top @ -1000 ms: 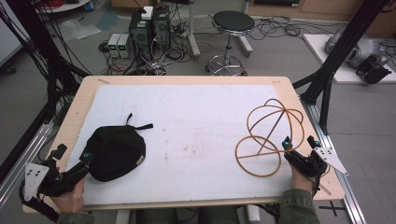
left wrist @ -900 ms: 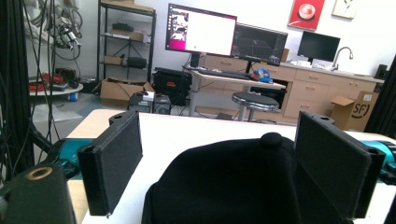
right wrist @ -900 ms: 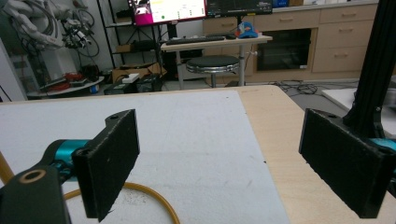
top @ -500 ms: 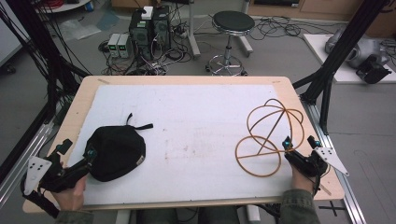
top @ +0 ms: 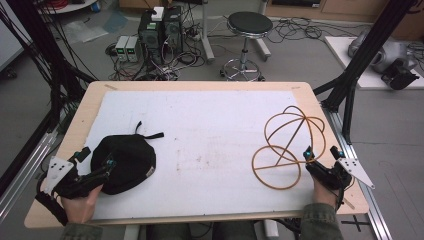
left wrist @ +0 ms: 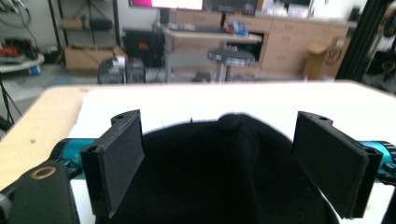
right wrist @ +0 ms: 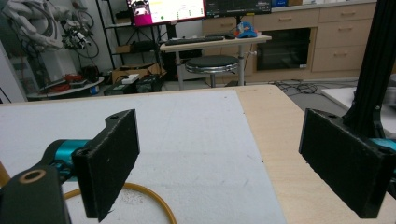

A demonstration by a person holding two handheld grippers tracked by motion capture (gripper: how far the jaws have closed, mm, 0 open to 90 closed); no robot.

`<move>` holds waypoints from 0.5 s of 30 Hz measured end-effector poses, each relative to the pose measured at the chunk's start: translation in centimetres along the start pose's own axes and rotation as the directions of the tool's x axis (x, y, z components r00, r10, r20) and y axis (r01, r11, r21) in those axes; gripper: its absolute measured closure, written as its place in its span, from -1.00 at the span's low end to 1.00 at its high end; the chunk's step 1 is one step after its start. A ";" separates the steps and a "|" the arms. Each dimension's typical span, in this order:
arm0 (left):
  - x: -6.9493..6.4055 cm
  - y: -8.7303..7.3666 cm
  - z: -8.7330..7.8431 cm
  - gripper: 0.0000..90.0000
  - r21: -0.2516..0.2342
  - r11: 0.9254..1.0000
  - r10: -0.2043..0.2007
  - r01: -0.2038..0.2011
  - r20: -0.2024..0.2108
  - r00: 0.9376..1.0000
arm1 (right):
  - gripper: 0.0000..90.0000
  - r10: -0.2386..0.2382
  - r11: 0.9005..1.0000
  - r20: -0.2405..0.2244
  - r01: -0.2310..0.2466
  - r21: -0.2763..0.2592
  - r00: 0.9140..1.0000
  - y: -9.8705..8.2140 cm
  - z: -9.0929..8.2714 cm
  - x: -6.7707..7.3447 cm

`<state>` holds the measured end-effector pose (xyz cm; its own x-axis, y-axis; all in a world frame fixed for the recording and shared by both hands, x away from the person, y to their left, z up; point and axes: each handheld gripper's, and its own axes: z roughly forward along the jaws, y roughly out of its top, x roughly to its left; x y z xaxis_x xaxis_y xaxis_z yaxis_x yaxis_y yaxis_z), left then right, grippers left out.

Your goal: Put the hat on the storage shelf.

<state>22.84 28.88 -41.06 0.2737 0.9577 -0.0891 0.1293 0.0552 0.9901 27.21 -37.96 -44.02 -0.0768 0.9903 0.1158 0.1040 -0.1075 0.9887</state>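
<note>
A black cap (top: 127,160) with a strap lies on the white mat (top: 210,130) at the near left. My left gripper (top: 95,159) is at its near-left edge, open. In the left gripper view the cap (left wrist: 224,182) fills the gap between the wide-apart fingers (left wrist: 116,161). An orange wire frame of loops (top: 287,145) sits at the near right. My right gripper (top: 321,155) stands open just beside its near-right side, with nothing between its fingers (right wrist: 109,161). A bit of the orange wire (right wrist: 149,198) curves past the left jaw.
The wooden table edge (top: 320,107) borders the mat on all sides. Black frame posts (top: 350,85) rise at the right. Beyond the table stand a stool (top: 247,30) and computer boxes with cables (top: 160,30) on the floor.
My left gripper has moved forward and to the right, closing in on the cap's edge. The right gripper and the wire frame have stayed put.
</note>
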 end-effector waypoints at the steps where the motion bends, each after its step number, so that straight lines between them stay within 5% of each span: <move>1: 0.0 -0.1 0.3 -0.61 0.033 0.999 0.001 -0.002 0.013 1.000 | -0.74 0.001 1.000 0.004 -0.001 0.003 1.000 0.0 0.0 0.0; 15: -0.3 -0.6 1.4 -0.60 0.149 0.989 0.027 -0.027 0.007 1.000 | -0.74 -0.005 1.000 0.002 0.005 0.001 1.000 0.0 0.0 -0.1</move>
<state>23.97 28.21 -41.83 0.2835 0.9569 -0.0634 0.2618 -0.0137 0.9650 27.22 -38.05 -44.07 -0.0757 0.9910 0.1104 0.1042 -0.1023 0.9893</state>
